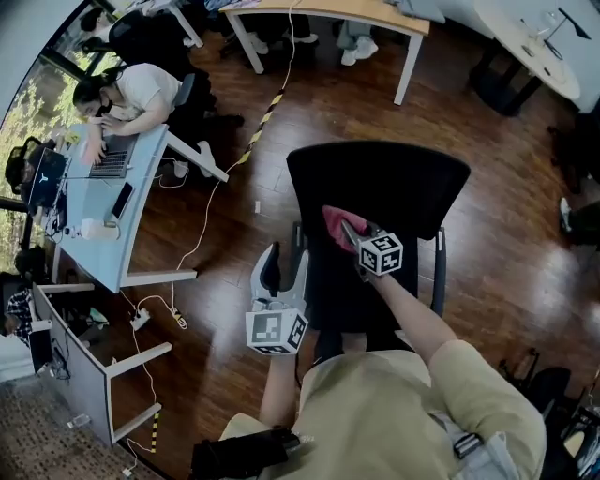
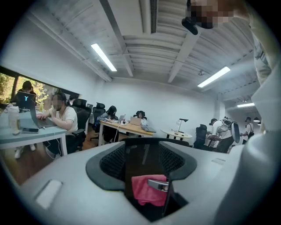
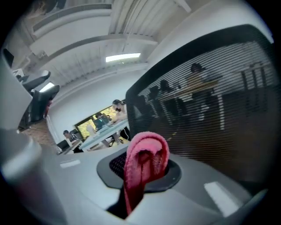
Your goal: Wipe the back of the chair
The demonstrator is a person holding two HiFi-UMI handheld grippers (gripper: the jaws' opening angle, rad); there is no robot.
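Note:
A black mesh-backed office chair point(image 1: 375, 178) stands right in front of me on the wood floor. My right gripper point(image 1: 347, 230) is shut on a pink cloth point(image 1: 336, 223) and holds it against the near face of the chair back, below its top edge. In the right gripper view the folded cloth point(image 3: 145, 160) sticks out from between the jaws, with the dark mesh point(image 3: 210, 110) just beyond it. My left gripper point(image 1: 281, 265) hovers to the left of the chair, apart from it, open with nothing in it. The left gripper view shows the cloth point(image 2: 145, 189) against the chair back point(image 2: 145, 154).
A light blue desk point(image 1: 112, 202) with a person at a laptop stands to the left, cables point(image 1: 202, 225) trailing over the floor beside it. A wooden-topped table point(image 1: 328, 14) is beyond the chair, a white table point(image 1: 530, 47) at the far right. More chairs and people fill the room's far side.

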